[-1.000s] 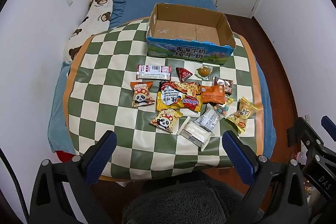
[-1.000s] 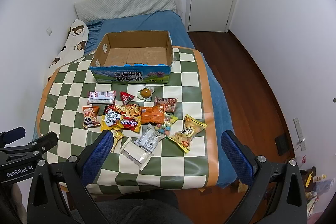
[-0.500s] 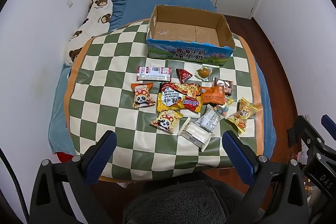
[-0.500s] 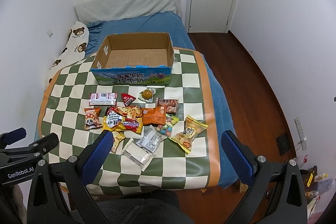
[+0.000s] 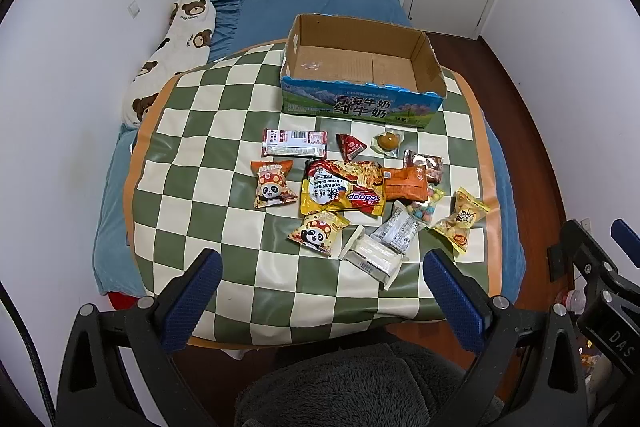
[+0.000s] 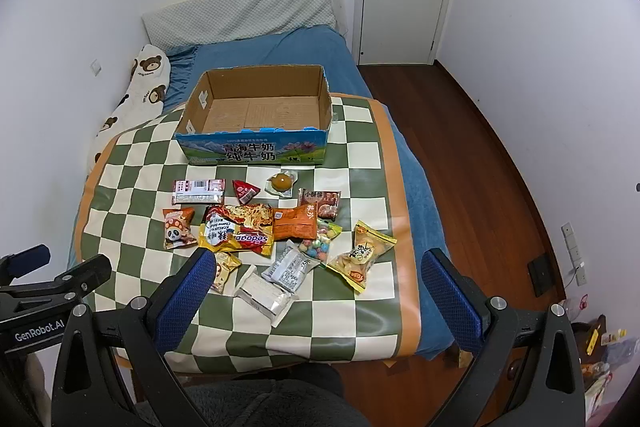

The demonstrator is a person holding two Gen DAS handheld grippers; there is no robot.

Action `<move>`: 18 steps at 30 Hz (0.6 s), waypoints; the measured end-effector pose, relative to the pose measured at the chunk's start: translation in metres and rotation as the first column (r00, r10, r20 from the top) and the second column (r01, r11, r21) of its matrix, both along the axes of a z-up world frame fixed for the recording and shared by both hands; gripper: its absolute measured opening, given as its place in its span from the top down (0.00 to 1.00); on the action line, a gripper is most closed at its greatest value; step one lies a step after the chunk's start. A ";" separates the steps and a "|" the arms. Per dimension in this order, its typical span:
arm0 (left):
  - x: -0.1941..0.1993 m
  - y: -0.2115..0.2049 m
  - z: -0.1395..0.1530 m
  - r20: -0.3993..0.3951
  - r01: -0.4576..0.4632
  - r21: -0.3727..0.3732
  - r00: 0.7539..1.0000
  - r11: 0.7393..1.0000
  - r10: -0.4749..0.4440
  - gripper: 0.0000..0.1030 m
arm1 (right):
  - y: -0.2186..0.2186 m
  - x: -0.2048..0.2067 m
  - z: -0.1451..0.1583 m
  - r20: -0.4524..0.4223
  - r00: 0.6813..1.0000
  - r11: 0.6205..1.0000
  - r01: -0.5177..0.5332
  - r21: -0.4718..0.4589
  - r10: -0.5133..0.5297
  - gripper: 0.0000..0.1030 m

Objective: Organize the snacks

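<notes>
Two hand-held grippers, left [image 5: 320, 301] and right [image 6: 316, 293], gaping empty above overlapping snacks [image 5: 352, 193]; risk of pinching two packets together, missing box [image 5: 360, 79].

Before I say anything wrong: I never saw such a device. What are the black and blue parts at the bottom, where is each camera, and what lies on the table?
They are two handheld grippers, one in each hand of a person. A camera on each looks forward along its fingers. The left gripper and right gripper are both open and hold nothing. On the checkered table stands an empty cardboard box. In front of it lie loose snacks, among them a large noodle packet and a yellow bag.
</notes>
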State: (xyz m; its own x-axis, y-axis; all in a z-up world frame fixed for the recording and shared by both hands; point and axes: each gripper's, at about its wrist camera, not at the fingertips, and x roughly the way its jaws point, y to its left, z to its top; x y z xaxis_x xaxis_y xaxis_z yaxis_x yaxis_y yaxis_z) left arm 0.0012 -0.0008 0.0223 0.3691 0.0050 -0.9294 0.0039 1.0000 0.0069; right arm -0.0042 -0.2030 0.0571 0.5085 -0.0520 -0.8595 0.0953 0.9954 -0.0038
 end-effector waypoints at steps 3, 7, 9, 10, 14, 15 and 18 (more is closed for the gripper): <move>0.000 0.000 0.000 0.000 -0.001 0.000 1.000 1.000 0.001 0.00 | 0.000 -0.001 0.001 0.002 1.000 1.000 0.000 0.001 0.000 0.00; -0.001 0.000 -0.001 0.003 -0.001 0.000 1.000 1.000 0.001 0.00 | 0.000 -0.001 0.001 0.003 1.000 1.000 0.001 0.003 -0.001 0.00; -0.001 0.000 0.001 0.004 -0.001 0.000 1.000 1.000 0.001 0.00 | 0.000 -0.001 0.001 0.004 1.000 1.000 0.001 0.000 -0.001 0.00; -0.001 0.000 0.001 0.004 -0.001 0.001 1.000 1.000 0.001 0.00 | 0.000 -0.001 0.001 0.004 1.000 1.000 0.001 0.001 -0.001 0.00; -0.002 0.000 0.001 0.005 -0.001 0.000 1.000 1.000 0.001 0.00 | 0.000 -0.001 0.001 0.004 1.000 1.000 0.000 0.003 0.000 0.00; -0.002 0.000 0.001 0.005 -0.001 -0.001 1.000 1.000 0.001 0.00 | 0.001 -0.001 0.001 0.004 1.000 1.000 0.000 0.002 0.000 0.00; -0.002 0.000 0.001 0.005 0.000 -0.001 1.000 1.000 0.000 0.00 | 0.001 -0.002 0.001 0.005 1.000 1.000 0.001 0.001 -0.001 0.00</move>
